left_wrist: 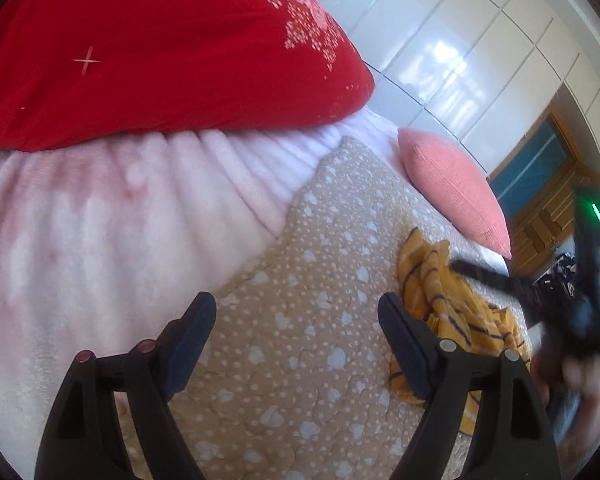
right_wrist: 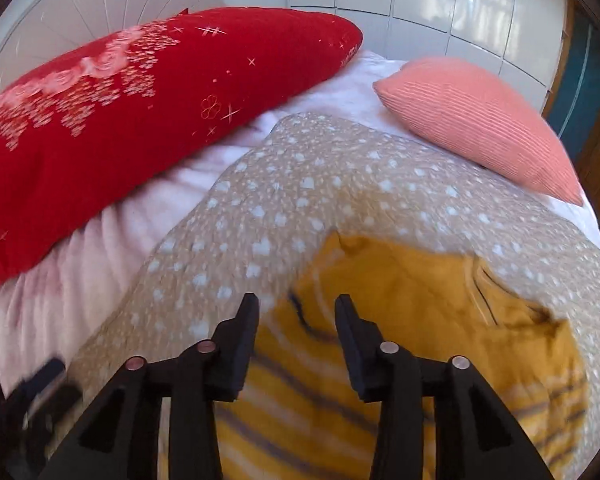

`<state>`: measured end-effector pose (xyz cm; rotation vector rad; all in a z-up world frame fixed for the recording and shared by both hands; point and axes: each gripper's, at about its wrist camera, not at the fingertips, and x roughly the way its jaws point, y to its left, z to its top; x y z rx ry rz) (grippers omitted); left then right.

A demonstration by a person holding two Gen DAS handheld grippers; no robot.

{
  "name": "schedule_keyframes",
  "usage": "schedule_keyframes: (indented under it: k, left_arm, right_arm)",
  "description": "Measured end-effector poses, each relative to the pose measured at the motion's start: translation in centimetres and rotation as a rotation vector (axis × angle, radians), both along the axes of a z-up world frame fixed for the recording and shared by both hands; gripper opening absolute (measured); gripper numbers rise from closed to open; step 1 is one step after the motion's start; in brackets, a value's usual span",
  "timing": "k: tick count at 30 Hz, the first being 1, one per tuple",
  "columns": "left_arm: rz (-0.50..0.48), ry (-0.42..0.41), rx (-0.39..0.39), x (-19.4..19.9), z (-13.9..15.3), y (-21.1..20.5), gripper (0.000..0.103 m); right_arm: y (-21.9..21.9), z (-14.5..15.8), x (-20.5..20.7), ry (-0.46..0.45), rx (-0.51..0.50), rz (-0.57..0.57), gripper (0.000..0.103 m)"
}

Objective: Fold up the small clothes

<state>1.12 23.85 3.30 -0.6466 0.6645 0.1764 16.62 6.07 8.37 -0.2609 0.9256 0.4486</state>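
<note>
My right gripper (right_wrist: 296, 304) hangs directly over the crumpled yellow striped garment (right_wrist: 400, 320) on the bed (right_wrist: 260, 200), jaws half open and empty. My left gripper (left_wrist: 296, 308), jaws wide and empty, has the garment at two o'clock; the right is nearer.

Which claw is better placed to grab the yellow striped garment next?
Right. The right claw hangs open directly above the yellow striped garment. The left claw is open over bare spotted quilt, with the garment off to its side.
</note>
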Motion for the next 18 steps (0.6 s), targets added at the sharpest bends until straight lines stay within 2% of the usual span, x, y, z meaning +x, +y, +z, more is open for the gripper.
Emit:
schedule_keyframes:
  k: [2,7,10,15,18]
  left_arm:
    - [0.012,-0.004,-0.006,-0.4,0.1,0.2,0.082]
    - [0.035,0.002,-0.018,-0.8,-0.1,0.7,0.082]
    - [0.051,0.01,-0.021,-0.9,-0.3,1.0,0.082]
    - [0.052,0.029,-0.042,-0.5,-0.8,1.4,0.082]
    - [0.05,0.035,-0.041,-0.4,-0.8,1.3,0.082]
  right_arm:
    - [-0.1,-0.3,-2.2,0.011,-0.016,0.038,0.059]
    - [0.8,-2.4,-7.3,-0.033,-0.125,0.147,0.064]
    - [0.9,-3.9,-9.2,-0.051,-0.186,0.175,0.064]
    - [0.5,-5.5,-11.5,-0.139,-0.299,0.2,0.063]
    - [1.3,-6.2,-12.3,-0.209,-0.392,0.227,0.055]
